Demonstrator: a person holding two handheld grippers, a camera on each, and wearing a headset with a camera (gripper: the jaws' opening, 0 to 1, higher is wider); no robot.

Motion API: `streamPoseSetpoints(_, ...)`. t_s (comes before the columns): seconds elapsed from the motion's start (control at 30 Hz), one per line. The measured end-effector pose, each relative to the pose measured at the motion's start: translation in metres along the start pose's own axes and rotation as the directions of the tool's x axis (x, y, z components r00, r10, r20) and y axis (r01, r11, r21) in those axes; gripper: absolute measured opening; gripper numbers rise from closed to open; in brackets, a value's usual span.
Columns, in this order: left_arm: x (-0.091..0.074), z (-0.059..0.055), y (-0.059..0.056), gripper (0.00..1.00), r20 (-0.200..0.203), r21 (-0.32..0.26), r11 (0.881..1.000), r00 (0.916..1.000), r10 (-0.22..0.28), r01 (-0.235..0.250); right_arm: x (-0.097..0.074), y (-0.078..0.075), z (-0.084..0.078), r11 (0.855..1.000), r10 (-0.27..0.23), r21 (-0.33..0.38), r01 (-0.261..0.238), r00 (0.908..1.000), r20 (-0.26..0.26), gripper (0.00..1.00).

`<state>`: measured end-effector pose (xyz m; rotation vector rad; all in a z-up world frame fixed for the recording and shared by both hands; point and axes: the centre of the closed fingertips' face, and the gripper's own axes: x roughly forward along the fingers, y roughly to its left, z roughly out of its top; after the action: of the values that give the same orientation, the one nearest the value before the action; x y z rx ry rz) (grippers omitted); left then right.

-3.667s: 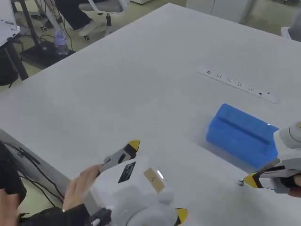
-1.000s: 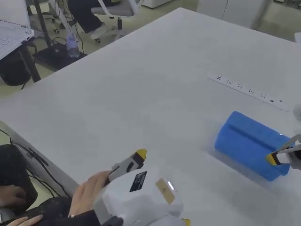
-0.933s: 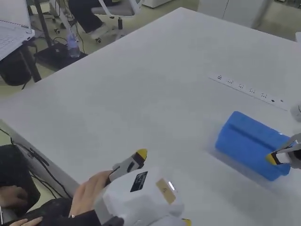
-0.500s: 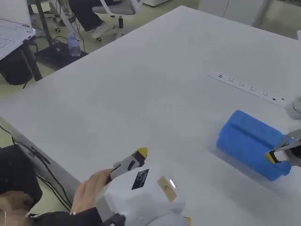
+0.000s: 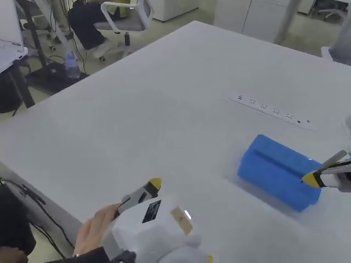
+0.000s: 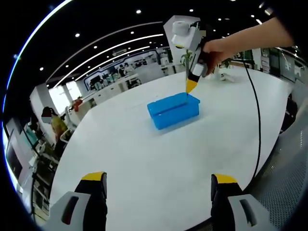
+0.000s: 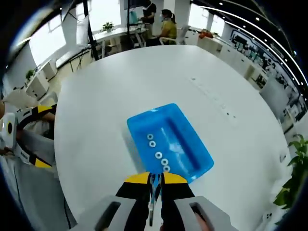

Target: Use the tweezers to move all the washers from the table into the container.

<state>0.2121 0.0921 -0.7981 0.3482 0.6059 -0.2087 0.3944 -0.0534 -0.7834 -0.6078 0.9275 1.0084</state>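
The blue container (image 7: 169,143) lies on the white table with several washers (image 7: 158,155) in a row inside it. My right gripper (image 7: 155,179) is shut on the tweezers (image 7: 153,195), which point down over the container's near end. Whether the tweezers' tips hold a washer is too small to tell. In the head view the right gripper (image 5: 311,178) hovers at the right end of the container (image 5: 274,171). My left gripper (image 6: 159,180) stands open with nothing between its jaws, low at the table's near edge (image 5: 181,222), well apart from the container (image 6: 173,110).
A white power strip (image 5: 271,112) lies on the table beyond the container. The table's left edge (image 5: 33,181) drops off to cables, a bottle and office chairs (image 5: 123,13). A person's hand (image 5: 93,233) holds the left gripper.
The right gripper rose from the table surface near the container's front and now hangs over the container's right end with the tweezers. The left gripper stayed put; the head camera shifted a little.
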Motion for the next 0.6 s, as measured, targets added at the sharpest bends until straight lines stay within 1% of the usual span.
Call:
streamPoseSetpoints(0.03, 0.000, 0.000, 0.000, 0.91, 0.002, 0.000, 1.000, 1.0000, -0.001, 0.001, -0.002, 0.004, -0.001, 1.000, 0.005, -0.005, -0.005, 1.0000, 0.001, 0.04)
streamPoseSetpoints(0.1, -0.001, 0.001, 0.000, 0.91, 0.006, -0.007, 1.000, 1.0000, -0.005, 0.005, -0.007, 0.019, -0.006, 0.999, 0.023, -0.029, -0.023, 0.9997, -0.011, 0.04)
streamPoseSetpoints(0.13, -0.001, 0.002, 0.000, 0.90, 0.009, -0.010, 1.000, 0.9999, -0.006, 0.006, -0.010, 0.029, -0.011, 0.998, 0.031, -0.059, -0.032, 0.9992, -0.027, 0.04)
streamPoseSetpoints(0.2, -0.002, 0.004, 0.000, 0.90, 0.015, -0.014, 1.000, 0.9998, -0.009, 0.010, -0.009, 0.037, -0.019, 0.996, 0.033, -0.082, -0.037, 0.9982, -0.049, 0.04)
streamPoseSetpoints(0.23, -0.004, 0.010, 0.001, 0.90, 0.049, -0.013, 1.000, 0.9988, 0.000, 0.001, -0.008, 0.042, -0.024, 0.995, 0.045, -0.091, -0.051, 0.9969, -0.065, 0.04)
streamPoseSetpoints(0.27, -0.006, 0.012, 0.002, 0.89, 0.059, -0.015, 1.000, 0.9982, 0.001, 0.000, -0.007, 0.046, -0.029, 0.993, 0.054, -0.098, -0.062, 0.9953, -0.081, 0.04)
streamPoseSetpoints(0.3, -0.007, 0.014, 0.002, 0.89, 0.065, -0.018, 1.000, 0.9979, -0.004, 0.005, -0.006, 0.050, -0.037, 0.991, 0.063, -0.109, -0.075, 0.9922, -0.108, 0.04)
streamPoseSetpoints(0.33, -0.008, 0.015, 0.002, 0.89, 0.069, -0.022, 1.000, 0.9976, -0.007, 0.009, -0.005, 0.051, -0.040, 0.990, 0.066, -0.117, -0.080, 0.9906, -0.120, 0.04)
streamPoseSetpoints(0.37, -0.009, 0.018, 0.002, 0.89, 0.078, -0.026, 1.000, 0.9969, -0.008, 0.010, -0.004, 0.054, -0.047, 0.988, 0.063, -0.133, -0.082, 0.9877, -0.143, 0.04)
streamPoseSetpoints(0.43, -0.012, 0.020, 0.003, 0.88, 0.083, -0.025, 1.000, 0.9965, -0.001, 0.003, -0.002, 0.062, -0.061, 0.983, 0.091, -0.140, -0.120, 0.9758, -0.199, 0.04)
streamPoseSetpoints(0.47, -0.014, 0.021, 0.004, 0.87, 0.086, -0.023, 1.000, 0.9963, 0.007, -0.005, 0.001, 0.064, -0.069, 0.981, 0.095, -0.147, -0.130, 0.9697, -0.225, 0.04)
streamPoseSetpoints(0.5, -0.018, 0.024, 0.006, 0.86, 0.099, -0.022, 1.000, 0.9948, 0.022, -0.020, 0.004, 0.066, -0.072, 0.980, 0.092, -0.150, -0.129, 0.9692, -0.228, 0.04)
streamPoseSetpoints(0.53, -0.021, 0.027, 0.008, 0.85, 0.114, -0.027, 0.999, 0.9930, 0.032, -0.029, 0.006, 0.069, -0.077, 0.978, 0.099, -0.154, -0.140, 0.9649, -0.243, 0.04)
streamPoseSetpoints(0.57, -0.025, 0.028, 0.009, 0.84, 0.116, -0.036, 0.999, 0.9925, 0.039, -0.035, 0.009, 0.073, -0.086, 0.975, 0.108, -0.159, -0.155, 0.9558, -0.273, 0.04)
streamPoseSetpoints(0.6, -0.027, 0.028, 0.010, 0.85, 0.118, -0.044, 0.998, 0.9921, 0.042, -0.037, 0.011, 0.075, -0.089, 0.974, 0.107, -0.161, -0.157, 0.9532, -0.283, 0.04)
